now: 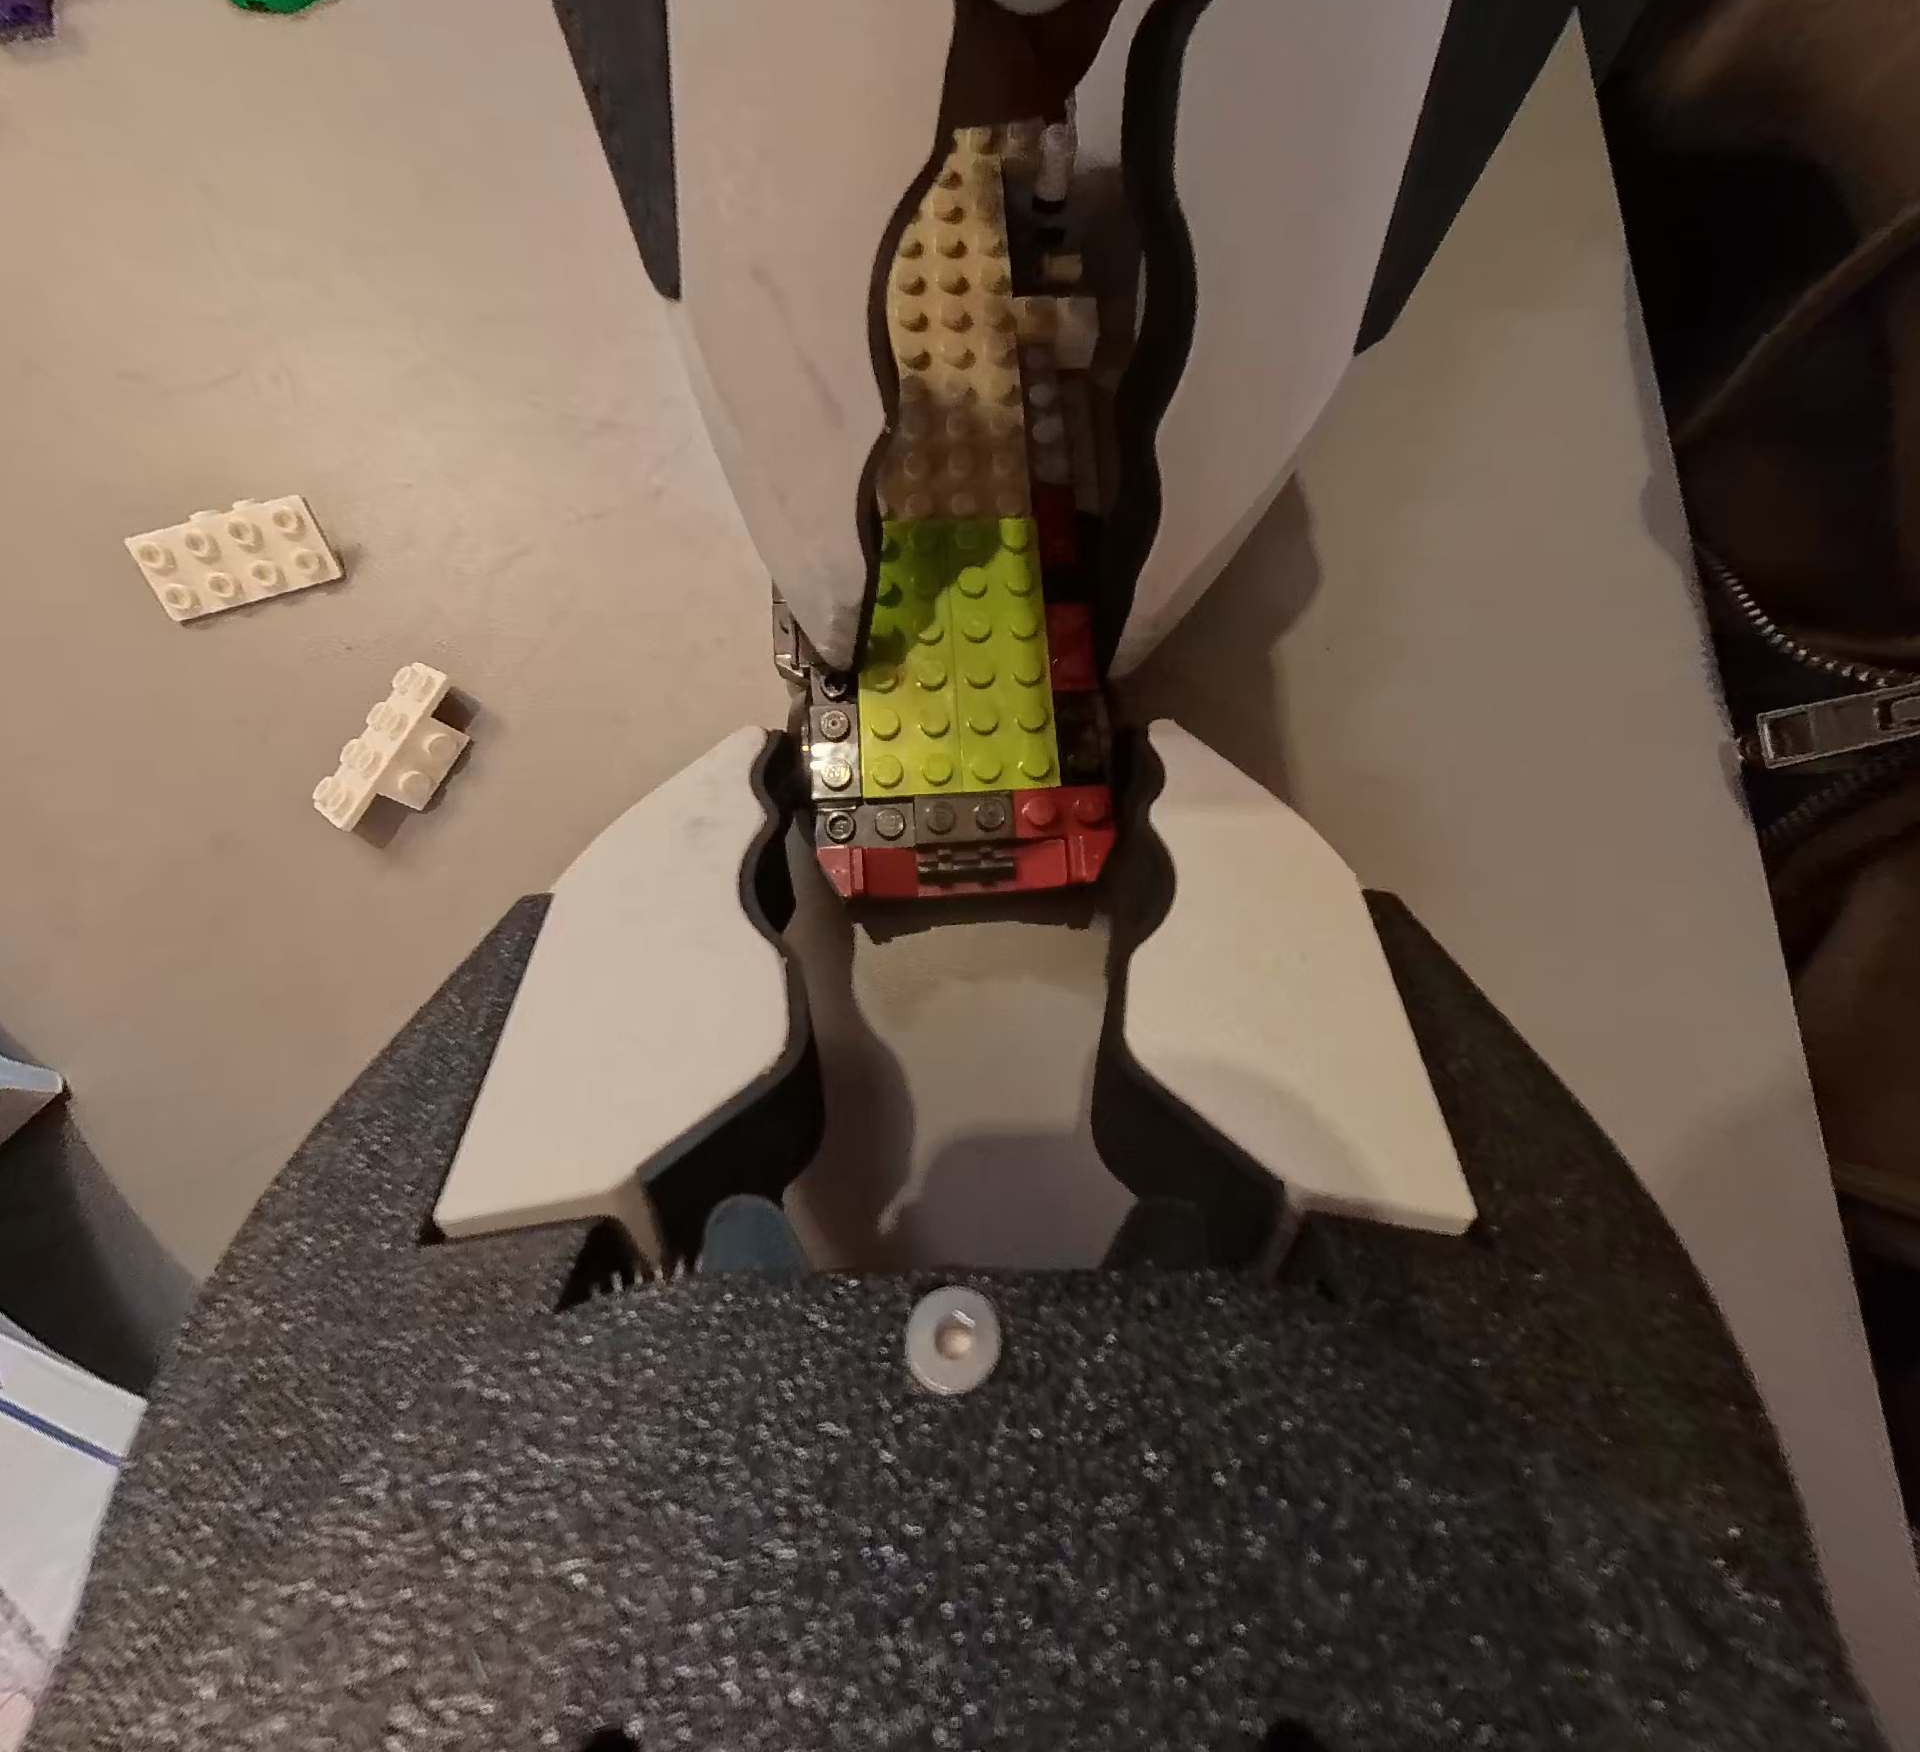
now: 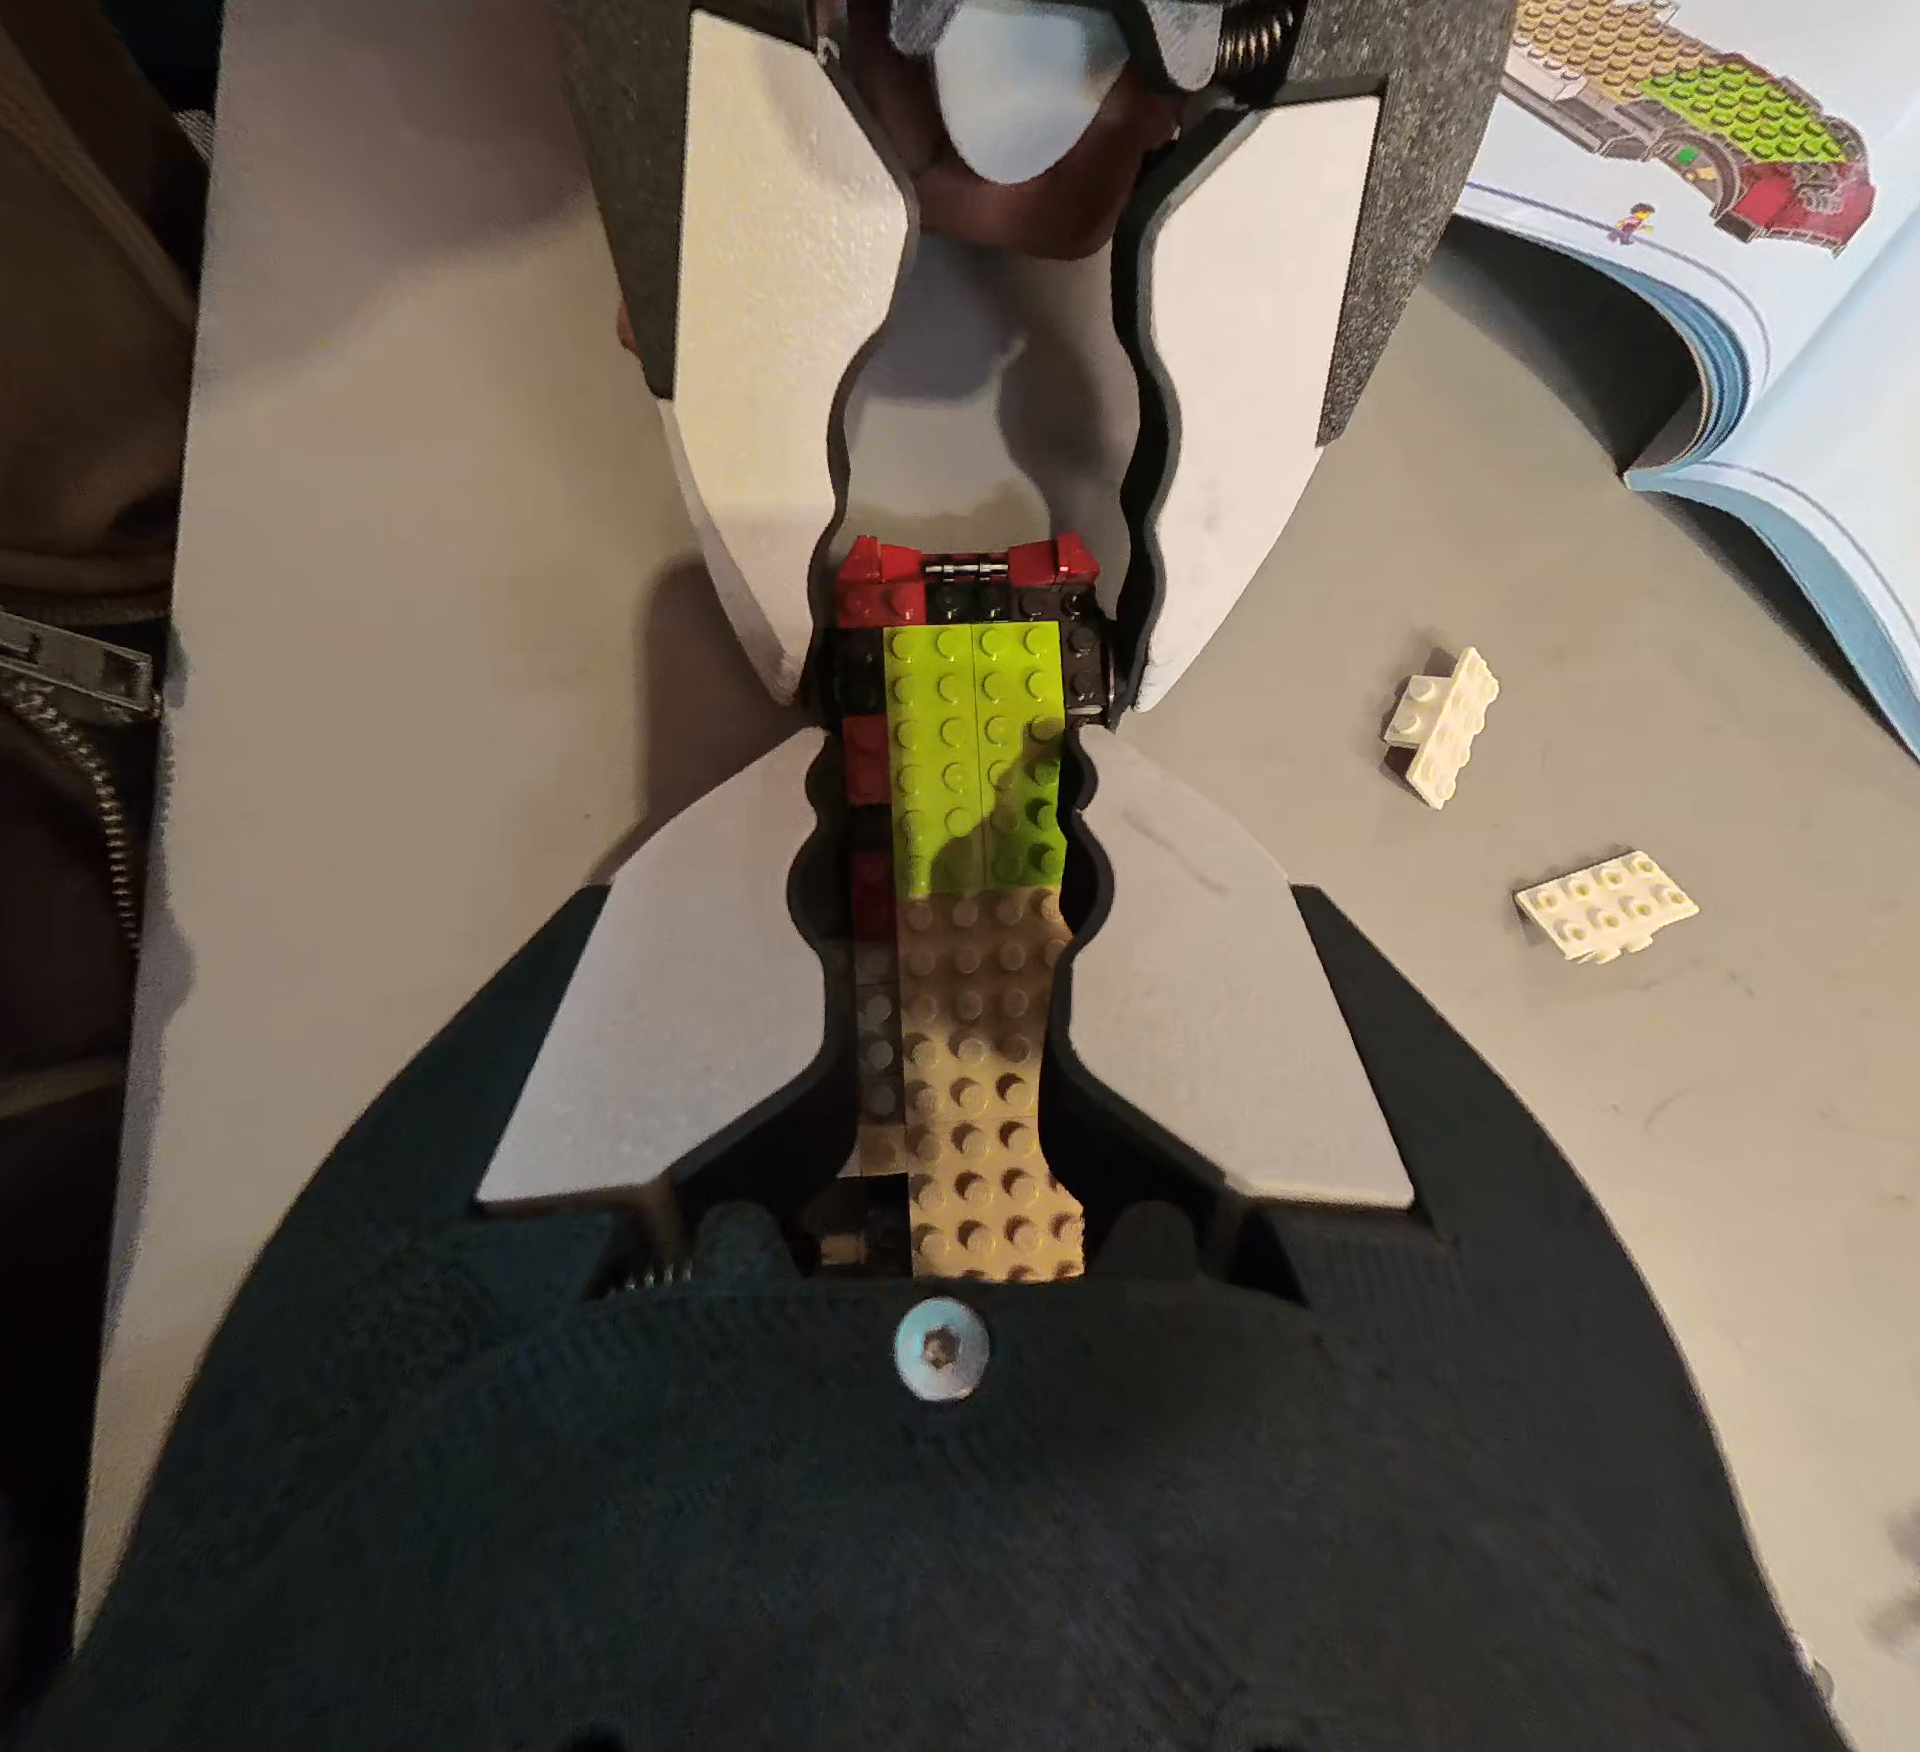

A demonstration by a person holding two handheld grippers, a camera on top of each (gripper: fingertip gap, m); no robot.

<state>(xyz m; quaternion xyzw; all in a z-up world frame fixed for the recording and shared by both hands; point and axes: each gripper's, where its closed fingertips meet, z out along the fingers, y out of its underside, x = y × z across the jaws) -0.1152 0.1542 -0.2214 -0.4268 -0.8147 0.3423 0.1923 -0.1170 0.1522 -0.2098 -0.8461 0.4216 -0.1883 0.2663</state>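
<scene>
each camera sits just behind its own fingers, looking steeply down on the grey table (image 1: 436, 268) from close range; the two views face each other head-on, the opposing gripper entering at 12 o'clock; both share the long brick model (image 1: 961, 663) at centre and two white plates (image 2: 1605, 902).

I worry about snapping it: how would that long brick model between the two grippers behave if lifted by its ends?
The brick model is many small plates joined in a long, narrow run, so it probably flexes or splits at the lime-to-tan seam. Its studded top should resist slipping. Flat and low, it seems unlikely to roll. The left gripper and right gripper flank it.
</scene>
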